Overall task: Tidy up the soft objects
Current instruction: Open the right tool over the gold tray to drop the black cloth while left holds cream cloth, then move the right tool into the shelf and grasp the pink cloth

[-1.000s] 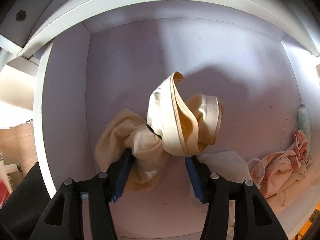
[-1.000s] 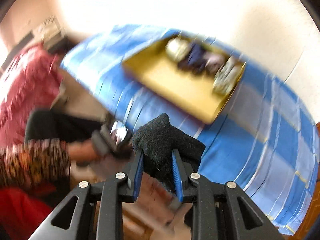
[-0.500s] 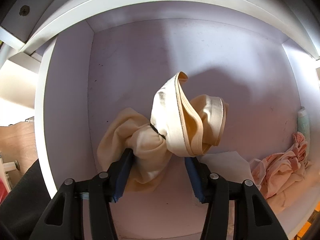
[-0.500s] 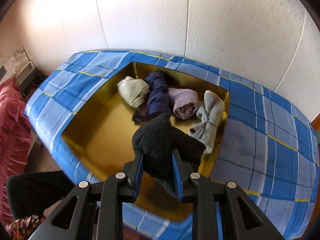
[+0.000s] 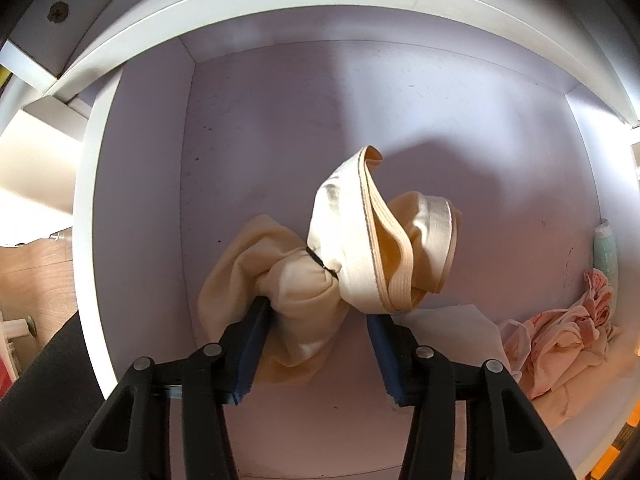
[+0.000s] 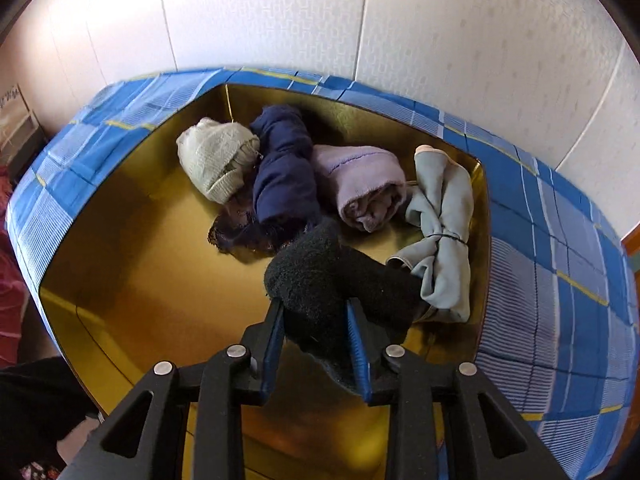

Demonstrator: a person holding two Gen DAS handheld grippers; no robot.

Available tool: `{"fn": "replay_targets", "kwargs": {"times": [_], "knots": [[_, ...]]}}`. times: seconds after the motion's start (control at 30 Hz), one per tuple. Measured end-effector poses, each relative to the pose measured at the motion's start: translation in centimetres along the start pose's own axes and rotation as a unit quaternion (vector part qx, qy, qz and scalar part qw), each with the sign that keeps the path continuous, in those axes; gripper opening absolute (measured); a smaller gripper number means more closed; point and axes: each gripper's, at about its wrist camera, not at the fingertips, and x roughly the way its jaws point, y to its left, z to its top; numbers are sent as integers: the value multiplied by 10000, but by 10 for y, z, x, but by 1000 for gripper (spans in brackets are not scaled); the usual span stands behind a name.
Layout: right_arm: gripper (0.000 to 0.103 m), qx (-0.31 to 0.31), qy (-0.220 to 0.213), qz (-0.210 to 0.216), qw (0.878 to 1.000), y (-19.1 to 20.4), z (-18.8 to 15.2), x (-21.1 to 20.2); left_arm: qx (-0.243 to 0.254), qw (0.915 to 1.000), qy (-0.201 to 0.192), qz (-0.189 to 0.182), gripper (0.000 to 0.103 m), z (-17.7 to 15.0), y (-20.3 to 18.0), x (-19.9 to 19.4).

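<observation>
Right gripper [image 6: 316, 330]: jaws, just eased wider, still pinch a black sock [image 6: 332, 280] over the gold tray [image 6: 132, 240]; four rolled bundles [image 6: 284, 172] lie beyond. Left gripper [image 5: 316, 320]: jaws part-open, clamping a cream garment [image 5: 320, 276] in a white drawer [image 5: 280, 120]; pink cloth [image 5: 560, 336] lies right.

right gripper [image 6: 316, 330] | jaws just opening, black bundle [image 6: 332, 280] between | over gold tray [image 6: 120, 248]

Gold tray [image 6: 120, 248] (holding bundles) on checked bed [image 6: 560, 300].
</observation>
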Motion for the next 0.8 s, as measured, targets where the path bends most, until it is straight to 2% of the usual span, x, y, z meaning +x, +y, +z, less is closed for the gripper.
{"fn": "replay_targets", "kwargs": {"times": [0.33, 0.43, 0.57, 0.7, 0.8], "knots": [[34, 393, -219, 606, 9971, -24, -22, -29, 19, 10000, 1, 40, 50, -2, 2, -2], [34, 366, -322, 658, 9966, -30, -32, -40, 47, 10000, 7, 77, 50, -1, -1, -2], [34, 506, -522, 1195, 9902, -39, -50, -64, 31, 9999, 0, 104, 47, -1, -3, -2], [34, 96, -742, 1612, 9841, -36, -80, -101, -30, 9999, -11, 105, 44, 0, 0, -4], [34, -273, -712, 1818, 9804, -31, -111, -124, 17, 9999, -19, 151, 43, 1, 0, -4]]}}
